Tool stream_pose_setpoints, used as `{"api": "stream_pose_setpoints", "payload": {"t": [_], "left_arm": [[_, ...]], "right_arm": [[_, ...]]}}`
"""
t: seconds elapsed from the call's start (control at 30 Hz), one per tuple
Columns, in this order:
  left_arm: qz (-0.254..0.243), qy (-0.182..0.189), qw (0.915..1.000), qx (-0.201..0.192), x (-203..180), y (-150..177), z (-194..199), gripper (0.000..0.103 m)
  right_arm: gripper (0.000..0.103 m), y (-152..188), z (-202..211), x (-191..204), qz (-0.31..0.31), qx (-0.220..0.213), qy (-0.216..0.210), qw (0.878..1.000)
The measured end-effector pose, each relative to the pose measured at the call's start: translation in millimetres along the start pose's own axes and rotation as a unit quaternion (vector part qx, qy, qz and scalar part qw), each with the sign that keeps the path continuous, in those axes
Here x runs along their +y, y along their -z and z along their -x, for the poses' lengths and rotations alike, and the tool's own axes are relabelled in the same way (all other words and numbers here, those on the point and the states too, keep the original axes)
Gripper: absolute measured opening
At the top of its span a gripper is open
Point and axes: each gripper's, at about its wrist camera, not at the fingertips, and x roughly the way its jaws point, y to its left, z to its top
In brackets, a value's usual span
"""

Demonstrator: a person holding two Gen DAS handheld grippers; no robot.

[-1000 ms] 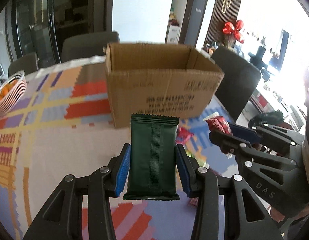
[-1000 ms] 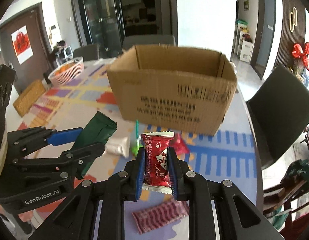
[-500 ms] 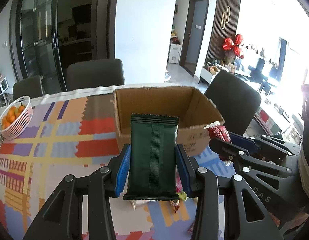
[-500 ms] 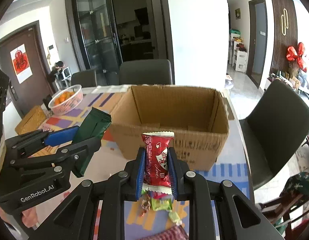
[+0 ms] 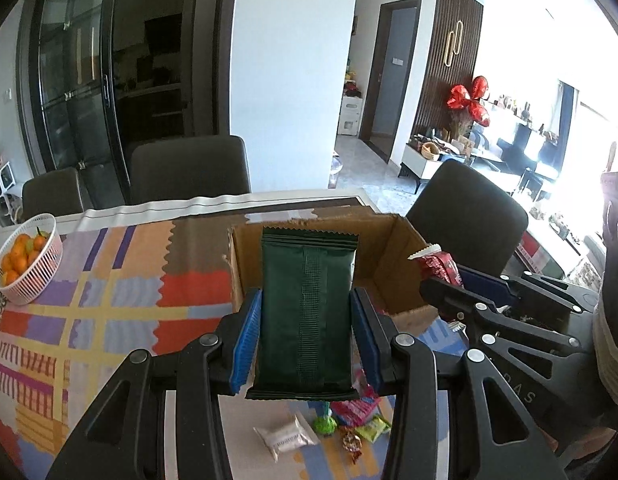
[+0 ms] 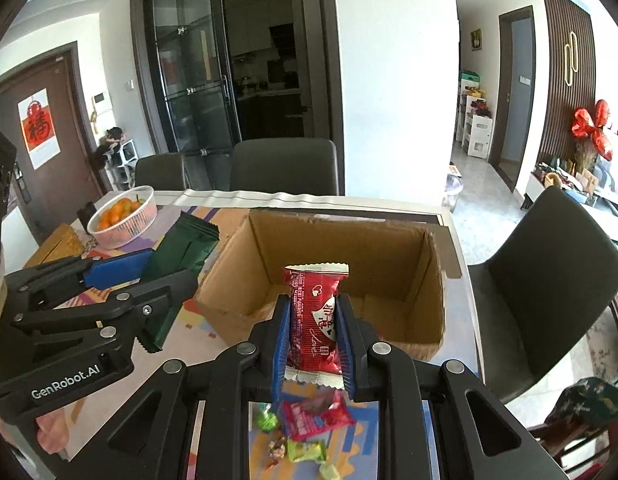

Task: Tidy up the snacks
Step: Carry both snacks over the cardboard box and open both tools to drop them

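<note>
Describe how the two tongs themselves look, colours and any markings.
Both tongs are black plastic linkage frames with silver rivets and ribbed blue pads. The left tongs read "GenRobot.AI" in white on the side, as the right wrist view shows; the right tongs carry partly hidden embossed letters ending in "DAS". No cables or sleeves show.

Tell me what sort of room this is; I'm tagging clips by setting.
Likely a home dining area: a table with a patterned cloth, dining chairs around it, and a fruit basket.
</note>
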Motion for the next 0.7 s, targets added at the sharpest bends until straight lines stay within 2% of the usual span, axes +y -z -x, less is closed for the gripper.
{"api": "stream_pose_setpoints", "payload": {"t": [0.3, 0.6, 0.67, 0.7], "left_arm": [[0.003, 0.001, 0.9999, 0.016, 11, -18, -34, 0.044], [-0.003, -0.001, 0.9991, 0.042, 12, -24, -69, 0.044], [-0.006, -0.015, 0.9988, 0.047, 12, -25, -75, 0.049], [-0.005, -0.021, 0.9987, 0.047, 12, -25, -76, 0.054]], "right_arm": [[0.023, -21, -27, -13, -0.002, 0.013, 0.004, 1.0], [0.023, -24, -56, -25, -0.008, 0.029, 0.005, 1.0], [0.023, -23, -63, -28, -0.011, 0.033, 0.006, 0.999], [0.023, -22, -65, -29, -0.012, 0.035, 0.006, 0.999]]}}
